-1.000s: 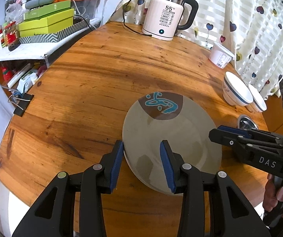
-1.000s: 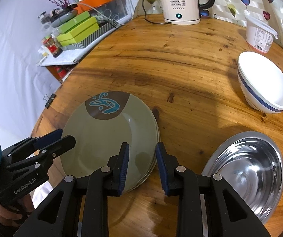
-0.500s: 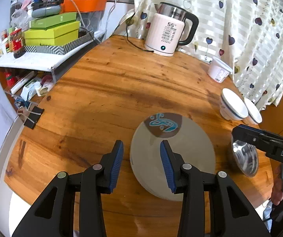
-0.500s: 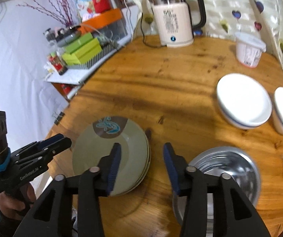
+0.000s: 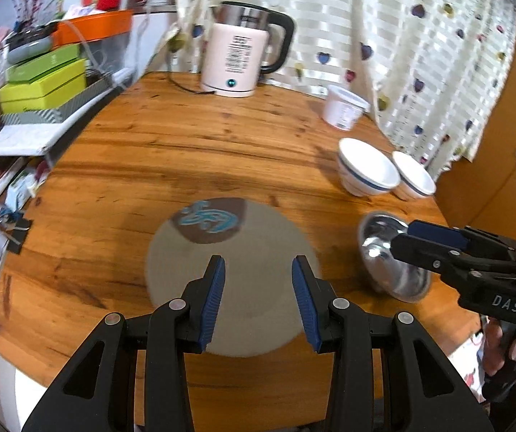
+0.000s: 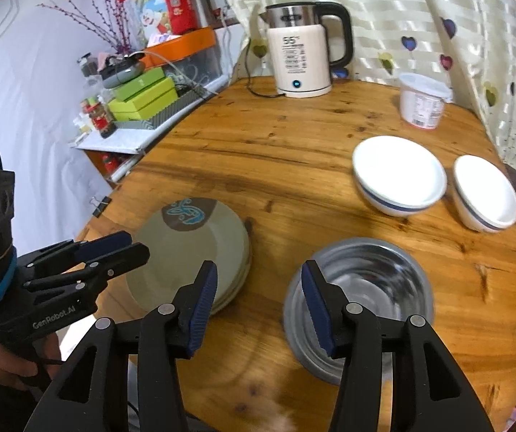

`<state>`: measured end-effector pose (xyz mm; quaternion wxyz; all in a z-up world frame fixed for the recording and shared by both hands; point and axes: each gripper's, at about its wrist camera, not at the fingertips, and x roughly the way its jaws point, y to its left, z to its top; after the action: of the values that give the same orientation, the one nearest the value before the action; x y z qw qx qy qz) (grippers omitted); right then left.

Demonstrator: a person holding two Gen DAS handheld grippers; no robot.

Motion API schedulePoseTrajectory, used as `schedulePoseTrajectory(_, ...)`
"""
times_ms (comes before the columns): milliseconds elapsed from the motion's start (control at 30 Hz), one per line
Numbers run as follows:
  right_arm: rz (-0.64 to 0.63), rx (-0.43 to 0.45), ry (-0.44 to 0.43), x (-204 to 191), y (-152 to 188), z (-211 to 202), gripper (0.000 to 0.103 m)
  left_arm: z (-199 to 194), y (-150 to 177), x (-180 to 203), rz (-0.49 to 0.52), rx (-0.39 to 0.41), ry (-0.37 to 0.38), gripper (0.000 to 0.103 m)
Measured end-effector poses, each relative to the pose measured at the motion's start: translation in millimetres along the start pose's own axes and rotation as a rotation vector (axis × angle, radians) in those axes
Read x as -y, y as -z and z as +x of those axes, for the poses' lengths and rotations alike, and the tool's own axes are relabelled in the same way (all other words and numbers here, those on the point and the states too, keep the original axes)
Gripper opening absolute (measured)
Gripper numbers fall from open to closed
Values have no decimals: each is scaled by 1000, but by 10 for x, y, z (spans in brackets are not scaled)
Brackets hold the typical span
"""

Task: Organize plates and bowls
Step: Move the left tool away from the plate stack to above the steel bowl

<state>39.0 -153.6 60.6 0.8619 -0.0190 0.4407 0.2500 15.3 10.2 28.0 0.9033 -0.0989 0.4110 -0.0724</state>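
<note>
Round wooden table (image 6: pixel 294 151): plate stack (image 6: pixel 193 248) (maybe three), two white bowls (image 6: pixel 398 174), one steel bowl (image 6: pixel 359 284); both jaws parted, empty.

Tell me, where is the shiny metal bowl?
In the right wrist view the metal bowl sits on the table's near right part, beside the green plates, nearer than two white bowls.

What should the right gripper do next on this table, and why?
Probably bring the right gripper down toward the steel bowl and take its near rim. Its jaws have just been opening and hold nothing, the green plates already lie stacked, and the steel bowl and two white bowls stand apart.
</note>
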Motion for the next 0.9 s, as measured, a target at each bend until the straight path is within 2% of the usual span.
schedulePoseTrajectory(433,41,17,50,323,126,-163,49,163,-116,425,75,-34,47,40)
schedulePoseTrajectory(900,63,30,80,577,60,-209,49,363,-293,620,104,-63,74,40)
